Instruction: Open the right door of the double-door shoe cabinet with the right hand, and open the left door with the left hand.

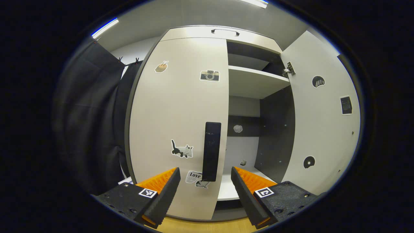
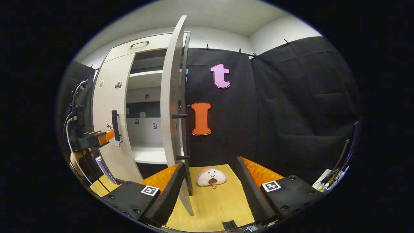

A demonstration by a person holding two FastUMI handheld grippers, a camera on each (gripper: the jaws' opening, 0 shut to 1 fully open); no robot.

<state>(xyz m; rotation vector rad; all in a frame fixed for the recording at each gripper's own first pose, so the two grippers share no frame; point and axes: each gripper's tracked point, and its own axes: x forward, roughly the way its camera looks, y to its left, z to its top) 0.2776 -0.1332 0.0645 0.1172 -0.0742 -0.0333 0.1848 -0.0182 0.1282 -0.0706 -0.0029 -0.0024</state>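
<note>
Right door open, left door shut; both claws released.

Left gripper view: left claw (image 1: 205, 184) spread wide, fingers either side of the dark handle (image 1: 211, 151) on the left door (image 1: 178, 123), not touching it. Left door flat and closed, with stickers on it. Beyond it, cabinet interior open: shelf (image 1: 255, 81) and a lower floor inside. Right door (image 1: 323, 119) swung out wide on its hinge. Right gripper view: right claw (image 2: 210, 186) spread, holding nothing, just beside the right door's edge (image 2: 173, 106); its handle (image 2: 187, 132) projects on the far face. Plush toy (image 2: 211, 177) lies on the wooden floor (image 2: 213, 204) between the fingers. Farther left, the left claw (image 2: 108, 136) sits at the left door's handle.
</note>
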